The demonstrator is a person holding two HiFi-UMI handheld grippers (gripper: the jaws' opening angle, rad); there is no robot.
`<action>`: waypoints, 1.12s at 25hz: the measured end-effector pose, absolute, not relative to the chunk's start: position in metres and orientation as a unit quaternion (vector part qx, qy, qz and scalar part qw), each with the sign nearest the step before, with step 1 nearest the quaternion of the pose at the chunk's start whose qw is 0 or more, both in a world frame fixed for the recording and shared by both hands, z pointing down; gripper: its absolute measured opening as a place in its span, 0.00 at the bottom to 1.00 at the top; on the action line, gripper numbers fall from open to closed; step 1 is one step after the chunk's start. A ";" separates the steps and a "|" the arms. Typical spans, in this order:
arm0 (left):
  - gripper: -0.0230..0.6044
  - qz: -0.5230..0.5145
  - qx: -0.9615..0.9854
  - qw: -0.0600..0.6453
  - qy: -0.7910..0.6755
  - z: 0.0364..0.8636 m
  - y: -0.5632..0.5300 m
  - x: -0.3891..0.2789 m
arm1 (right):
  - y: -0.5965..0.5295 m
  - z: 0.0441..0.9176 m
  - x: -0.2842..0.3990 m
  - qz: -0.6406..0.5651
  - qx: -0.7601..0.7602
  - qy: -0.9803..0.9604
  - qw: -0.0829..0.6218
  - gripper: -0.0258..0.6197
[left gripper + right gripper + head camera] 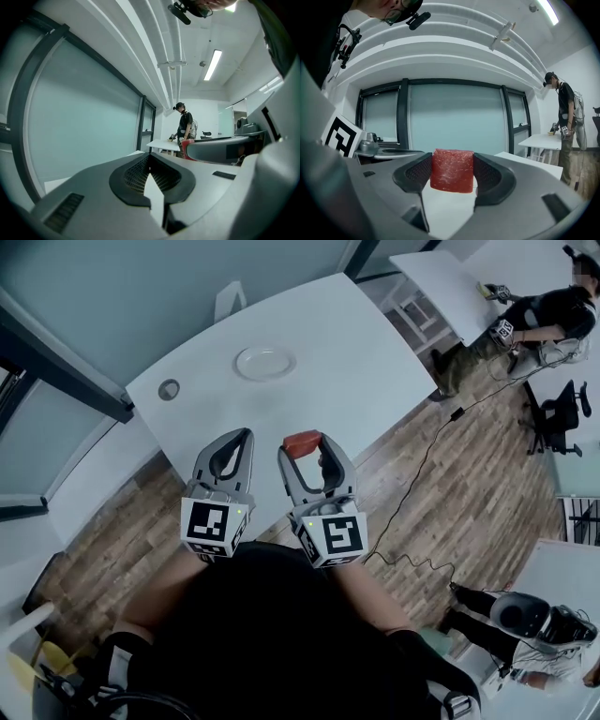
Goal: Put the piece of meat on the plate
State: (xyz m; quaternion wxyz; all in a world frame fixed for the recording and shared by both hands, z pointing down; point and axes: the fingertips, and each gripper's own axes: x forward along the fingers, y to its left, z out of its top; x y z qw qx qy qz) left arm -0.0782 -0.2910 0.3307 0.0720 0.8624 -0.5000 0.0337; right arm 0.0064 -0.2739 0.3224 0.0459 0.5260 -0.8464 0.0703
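A red block of meat (452, 170) sits squeezed between the jaws of my right gripper (452, 174). From the head view the same meat (302, 442) shows at the tip of the right gripper (305, 443), held above the near edge of the white table (375, 362). The white plate (264, 362) lies empty toward the table's far side, well beyond both grippers. My left gripper (242, 438) hangs beside the right one, jaws closed together with nothing in them; the left gripper view shows its tips (149, 161) meeting.
A small round grey grommet (169, 389) is set in the table near its left corner. A white chair (228, 298) stands behind the table. A person (525, 320) stands at another white table far right. A cable (427, 465) trails across the wooden floor.
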 end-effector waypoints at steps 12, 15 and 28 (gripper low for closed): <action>0.04 0.050 0.865 0.084 -0.492 0.345 -0.325 -0.092 | -0.314 0.337 -0.005 0.079 0.538 -0.837 0.063 0.47; 0.04 0.060 0.860 0.086 -0.500 0.351 -0.339 -0.093 | -0.326 0.341 -0.007 0.085 0.529 -0.842 0.066 0.47; 0.04 0.096 0.841 0.108 -0.521 0.398 -0.407 -0.083 | -0.399 0.394 -0.005 0.124 0.503 -0.850 0.095 0.47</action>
